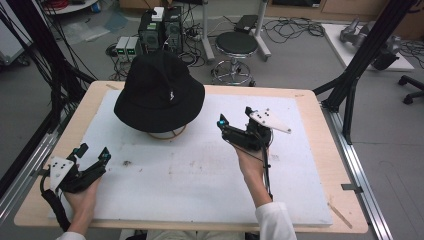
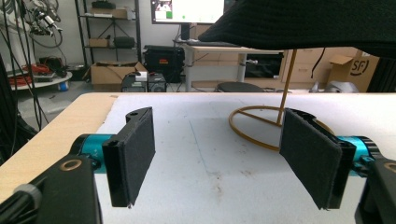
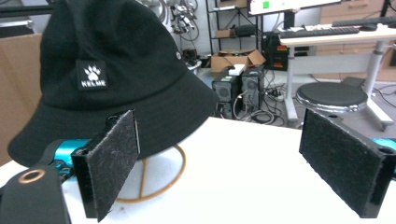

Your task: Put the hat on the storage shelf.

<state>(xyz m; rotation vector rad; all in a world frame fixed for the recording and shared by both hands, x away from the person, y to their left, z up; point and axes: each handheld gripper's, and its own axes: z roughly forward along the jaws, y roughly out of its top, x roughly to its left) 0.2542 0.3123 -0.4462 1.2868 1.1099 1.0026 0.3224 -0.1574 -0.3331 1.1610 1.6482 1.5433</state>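
Black felt-faced jaws rise at the bottom of each gripper view, spread wide with nothing between them: the left gripper in its own view, the right gripper in its own.

Largest in the high view is the wooden table, spanning most of the frame, with a white foam sheet covering nearly all of its top; the sheet bears a few dark smudges near its middle. On the upper left part of the sheet sits a black bucket hat, perched on a thin wooden stand whose round ring base lies flat on the sheet. In the right gripper view the hat fills the upper left, showing a small white paw logo patch, with the ring base under its brim. In the left gripper view the hat's brim hangs across the upper right and the stand's upright rod rises from the ring.

At lower left of the high view the left hand holds the left gripper low over the sheet's near left edge, well apart from the hat, jaws splayed. Right of centre, the right hand holds the right gripper raised and aimed toward the hat, near it but not touching, jaws parted, a grey three-cornered plate on top. A white sleeve shows at the bottom edge.
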